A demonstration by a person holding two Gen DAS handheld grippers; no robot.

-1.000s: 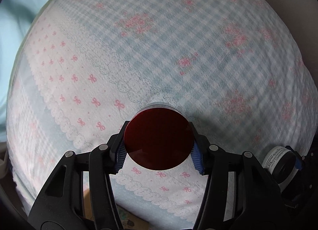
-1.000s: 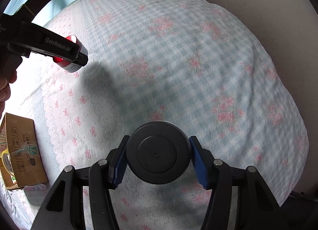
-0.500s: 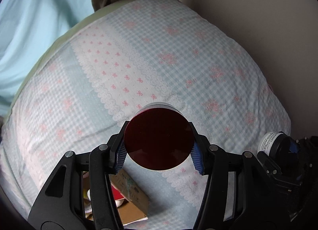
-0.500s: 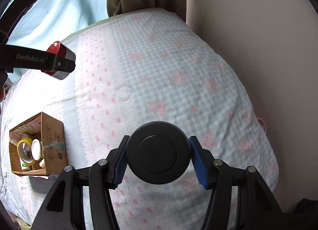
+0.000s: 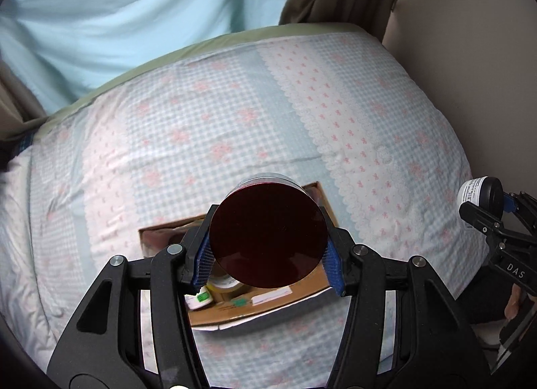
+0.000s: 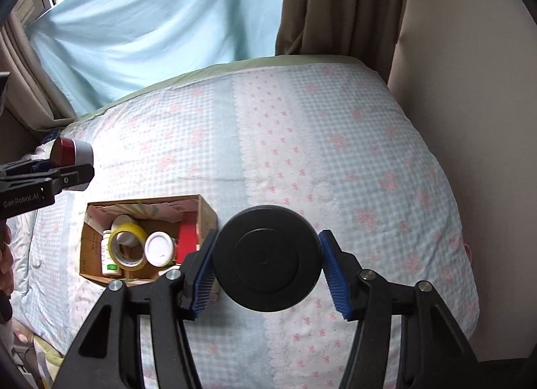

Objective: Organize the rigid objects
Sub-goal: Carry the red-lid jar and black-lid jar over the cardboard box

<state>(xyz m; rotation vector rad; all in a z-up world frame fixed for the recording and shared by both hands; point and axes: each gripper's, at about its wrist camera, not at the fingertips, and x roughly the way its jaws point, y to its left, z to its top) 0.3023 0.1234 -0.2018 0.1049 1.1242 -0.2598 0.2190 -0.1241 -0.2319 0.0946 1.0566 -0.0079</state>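
Note:
My left gripper point(image 5: 268, 254) is shut on a jar with a dark red lid point(image 5: 267, 236) and silver body, held high above an open cardboard box point(image 5: 313, 283) on the bed. From the right wrist view the same red-lidded jar point(image 6: 68, 152) hangs at the far left, above and left of the box point(image 6: 204, 216). My right gripper point(image 6: 266, 266) is shut on a black-lidded jar point(image 6: 266, 258), to the right of the box; in the left wrist view this jar point(image 5: 481, 192) shows a white label at the right edge.
The box holds a yellow tape roll point(image 6: 126, 248), a white-lidded jar point(image 6: 159, 249), a small white bottle point(image 6: 107, 254) and something red point(image 6: 186, 241). A checked bedspread point(image 6: 335, 154) covers the bed. Curtains point(image 6: 335, 2), a pale blue sheet point(image 6: 161, 12) and a wall point(image 6: 470, 120) bound it.
Both grippers have risen and swung away from the bedspread, jars still held. The cardboard box has come into view under the left gripper and beside the right one.

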